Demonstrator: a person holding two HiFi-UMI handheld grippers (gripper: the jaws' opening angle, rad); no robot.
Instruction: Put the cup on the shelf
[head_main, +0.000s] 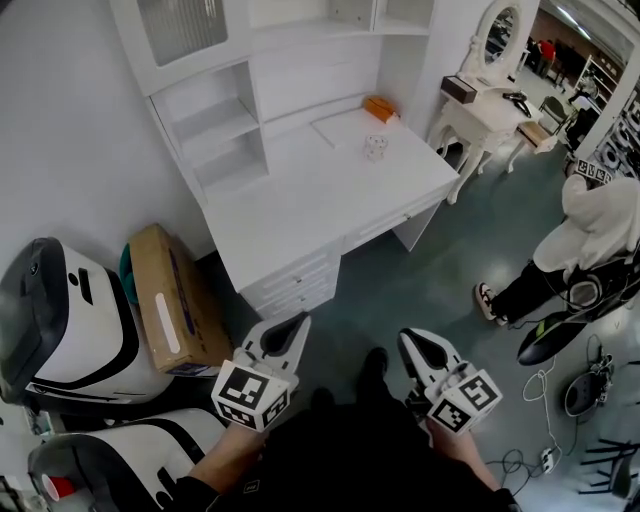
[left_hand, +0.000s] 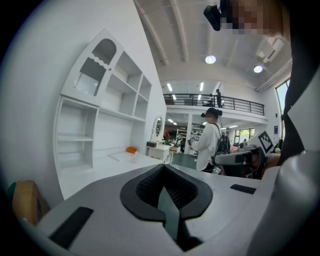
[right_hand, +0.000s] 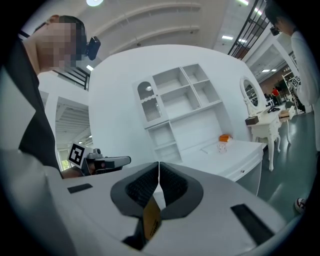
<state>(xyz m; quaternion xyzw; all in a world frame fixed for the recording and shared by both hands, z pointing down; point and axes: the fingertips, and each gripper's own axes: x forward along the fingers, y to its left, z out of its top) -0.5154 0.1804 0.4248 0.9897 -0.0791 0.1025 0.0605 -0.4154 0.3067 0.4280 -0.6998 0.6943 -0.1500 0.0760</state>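
Left gripper (head_main: 296, 323) and right gripper (head_main: 409, 339), both closed and empty, are well apart from a white desk (head_main: 300, 215). A cup (head_main: 375, 147) stands on it, right of the shelf (head_main: 215, 125).

The table (head_main: 300, 210) and shelf (head_main: 215, 125) look like smooth white-painted wood with a soft sheen, and the cup (head_main: 375, 147) is clear and glassy. The box (head_main: 185, 310) is matt brown cardboard. The left tool (head_main: 298, 322) and right tool (head_main: 408, 338) are matt grey plastic with ribbed black pads (left_hand: 147, 189).
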